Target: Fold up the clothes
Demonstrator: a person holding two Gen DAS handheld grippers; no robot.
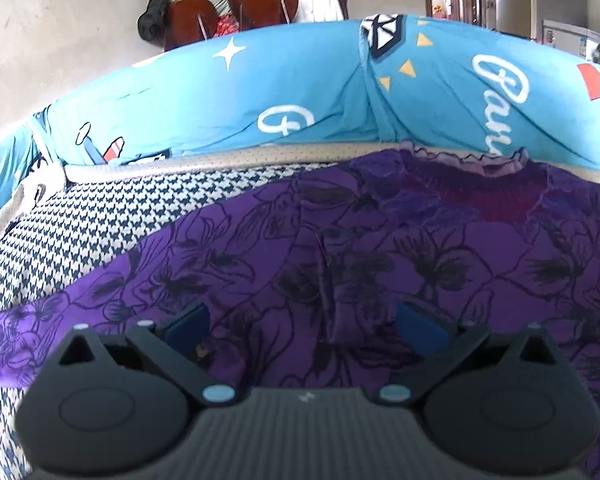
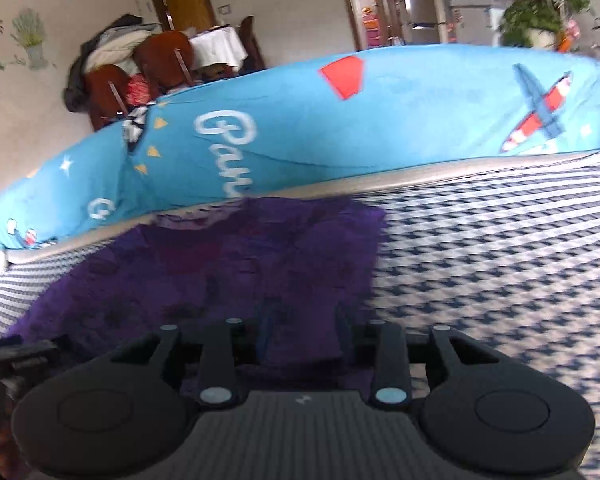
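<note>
- Lying flat on a houndstooth seat cover (image 1: 100,232), a purple floral garment (image 1: 380,264) spreads out directly beneath and ahead of the left gripper (image 1: 304,320).
- Left gripper: its 2 blue pads (image 1: 420,320) stand wide apart, released, with nothing clamped; the purple cloth lies under the gap, and whether the tips touch it cannot be told.
- A frilled neckline (image 1: 480,164) sits at the garment's far edge, ahead and slightly right of the left gripper, against the sofa's pale piping.
- In the right wrist view the picture is blurred; the right gripper (image 2: 304,332) has its jaws partly apart, with purple cloth visible through the gap and no clear grip seen.
- From the right gripper, the garment (image 2: 220,264) extends ahead and to the left; its right-hand edge ends just right of the jaws, bare houndstooth (image 2: 500,260) beyond.
- Behind the garment in both views rises a blue printed backrest cover (image 2: 380,120).
- Part of the left gripper's body (image 2: 16,360) shows at the lower left of the right view.
</note>
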